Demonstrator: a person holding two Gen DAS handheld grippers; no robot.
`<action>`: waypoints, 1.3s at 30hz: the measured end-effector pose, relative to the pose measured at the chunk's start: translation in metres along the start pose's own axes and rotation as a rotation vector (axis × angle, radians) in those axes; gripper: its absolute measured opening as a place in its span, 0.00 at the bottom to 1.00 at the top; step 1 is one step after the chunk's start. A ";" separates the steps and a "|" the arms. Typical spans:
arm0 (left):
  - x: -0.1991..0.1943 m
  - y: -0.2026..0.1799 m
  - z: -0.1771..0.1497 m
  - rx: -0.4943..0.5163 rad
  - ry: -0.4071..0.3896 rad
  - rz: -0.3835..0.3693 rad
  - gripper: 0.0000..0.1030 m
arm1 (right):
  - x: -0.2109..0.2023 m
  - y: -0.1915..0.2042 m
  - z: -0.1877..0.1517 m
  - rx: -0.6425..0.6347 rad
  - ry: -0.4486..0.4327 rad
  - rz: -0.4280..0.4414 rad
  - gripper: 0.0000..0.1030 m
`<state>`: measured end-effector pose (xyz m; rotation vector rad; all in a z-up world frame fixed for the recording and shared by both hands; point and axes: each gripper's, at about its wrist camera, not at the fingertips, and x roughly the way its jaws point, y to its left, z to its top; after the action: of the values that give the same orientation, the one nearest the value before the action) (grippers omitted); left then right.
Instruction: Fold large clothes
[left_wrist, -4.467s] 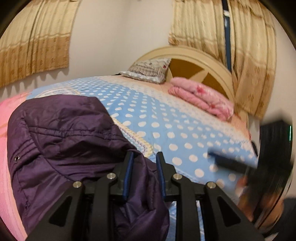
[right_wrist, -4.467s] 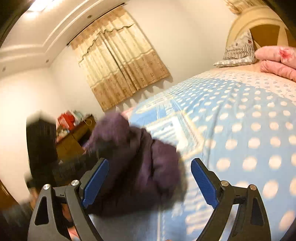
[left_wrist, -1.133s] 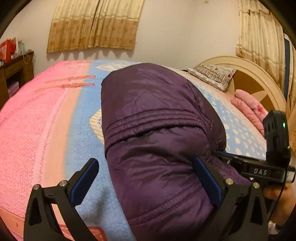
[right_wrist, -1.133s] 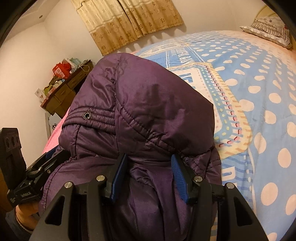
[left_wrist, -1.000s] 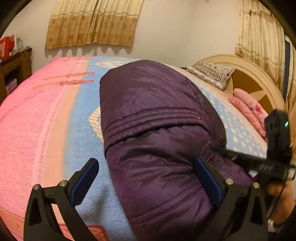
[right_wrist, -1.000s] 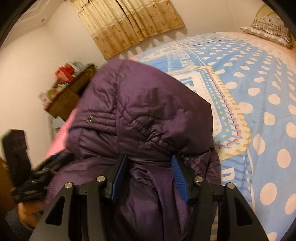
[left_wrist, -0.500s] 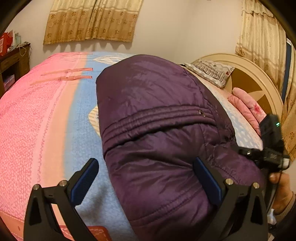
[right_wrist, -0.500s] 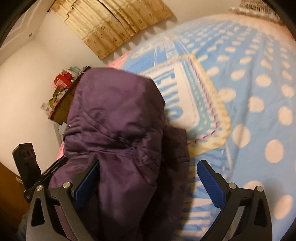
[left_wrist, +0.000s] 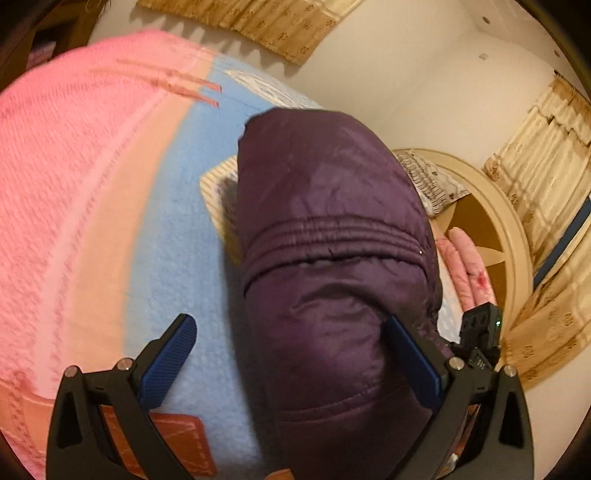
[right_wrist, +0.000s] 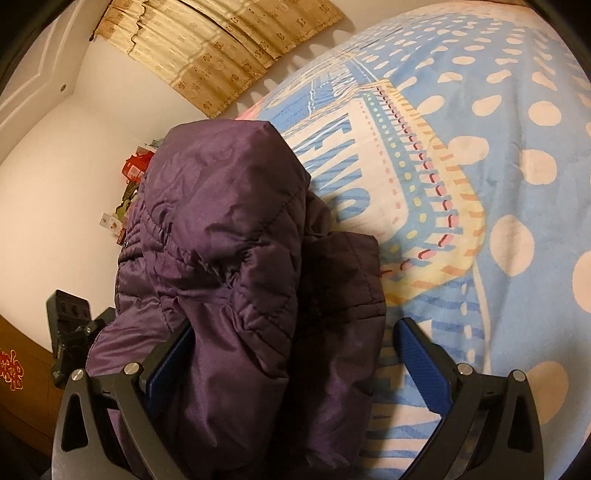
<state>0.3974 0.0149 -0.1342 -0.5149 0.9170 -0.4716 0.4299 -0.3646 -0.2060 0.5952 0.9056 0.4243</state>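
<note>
Hovering claws (left_wrist: 291, 360) (right_wrist: 295, 363) spread over jacket (left_wrist: 332, 258)

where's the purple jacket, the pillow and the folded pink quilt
purple jacket (left_wrist: 332, 229), left wrist view, on the stitched band across its back
pillow (left_wrist: 424, 177), left wrist view, on its patterned face by the headboard
pink quilt (left_wrist: 469, 266), left wrist view, on its folded edge beside the jacket

Black two-finger claws with blue pads

The left claw (left_wrist: 291, 363) and right claw (right_wrist: 295, 363) share black angular frames, triangular cut-outs, silver round screws and ribbed blue pads (left_wrist: 168, 360); the right claw's body carries a small green light.
</note>
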 end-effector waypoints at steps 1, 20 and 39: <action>0.003 0.001 0.000 -0.020 0.005 -0.019 1.00 | 0.003 -0.001 -0.001 -0.003 -0.006 0.000 0.99; 0.019 -0.049 -0.015 0.170 0.000 -0.024 0.95 | -0.002 -0.001 -0.019 0.016 -0.042 0.189 0.55; -0.053 -0.070 -0.058 0.313 -0.090 0.162 0.93 | -0.029 0.051 -0.094 -0.048 -0.017 0.294 0.50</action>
<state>0.3101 -0.0207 -0.0886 -0.1734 0.7734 -0.4309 0.3313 -0.3146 -0.2012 0.6901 0.7909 0.7026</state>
